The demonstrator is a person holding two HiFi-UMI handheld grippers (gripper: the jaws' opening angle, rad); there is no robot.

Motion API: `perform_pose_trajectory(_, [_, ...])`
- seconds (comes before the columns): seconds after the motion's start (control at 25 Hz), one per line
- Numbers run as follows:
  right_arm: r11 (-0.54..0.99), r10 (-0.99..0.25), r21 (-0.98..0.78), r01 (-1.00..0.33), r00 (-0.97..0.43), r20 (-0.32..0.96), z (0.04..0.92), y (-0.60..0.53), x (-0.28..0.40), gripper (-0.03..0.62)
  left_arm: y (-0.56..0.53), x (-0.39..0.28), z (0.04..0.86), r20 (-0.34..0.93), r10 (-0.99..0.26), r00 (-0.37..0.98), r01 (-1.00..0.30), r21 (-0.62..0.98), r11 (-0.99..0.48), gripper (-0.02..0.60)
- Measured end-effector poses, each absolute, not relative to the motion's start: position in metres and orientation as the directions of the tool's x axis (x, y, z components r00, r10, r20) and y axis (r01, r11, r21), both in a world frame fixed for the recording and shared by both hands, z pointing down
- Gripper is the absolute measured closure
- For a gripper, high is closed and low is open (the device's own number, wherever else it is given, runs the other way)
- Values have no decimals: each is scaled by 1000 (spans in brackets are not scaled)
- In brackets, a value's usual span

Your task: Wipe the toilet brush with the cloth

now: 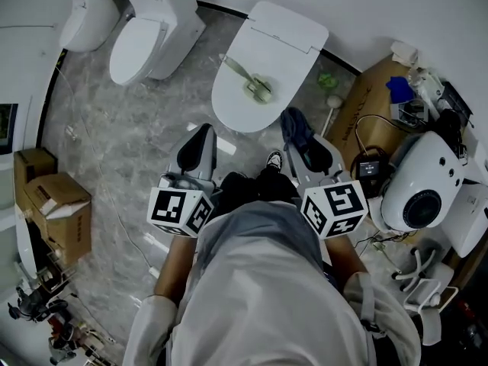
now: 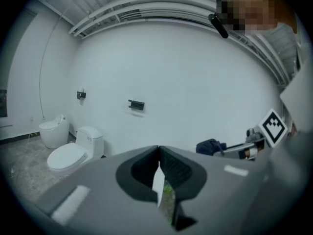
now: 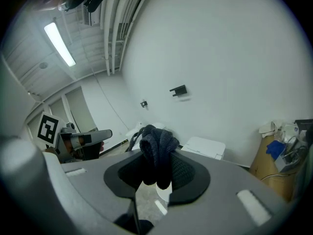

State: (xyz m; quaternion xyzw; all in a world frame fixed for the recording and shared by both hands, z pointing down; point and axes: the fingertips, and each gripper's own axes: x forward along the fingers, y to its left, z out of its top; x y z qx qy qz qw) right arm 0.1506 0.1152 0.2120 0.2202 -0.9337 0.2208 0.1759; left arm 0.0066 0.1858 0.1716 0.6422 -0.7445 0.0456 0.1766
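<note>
Bathroom: 3 toilets (image 1: pixel 145 44) | 1 toilet brush (image 1: pixel 248 78) | left claw (image 2: pixel 159 150) clenched | right claw (image 3: pixel 155 155) grasping 1 cloth (image 3: pixel 157 148)

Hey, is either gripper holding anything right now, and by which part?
The right gripper pinches the dark blue cloth by a bunched fold, a wad bulging past the jaw tips. The left gripper is shut on nothing.
</note>
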Motion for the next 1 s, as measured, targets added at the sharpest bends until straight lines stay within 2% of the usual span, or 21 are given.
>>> perform_pose_trajectory(0.44, [741,-396,-370,-560,-810,433,203,66,153,500,115,-43,202,396,-917,-51,-983,144,117,581])
perform_pose_trajectory(1.0, [669,-435,-380,-639,-751,497,237,10,69,500,17,-121,280,527,-837,149,-967,256,-12,581])
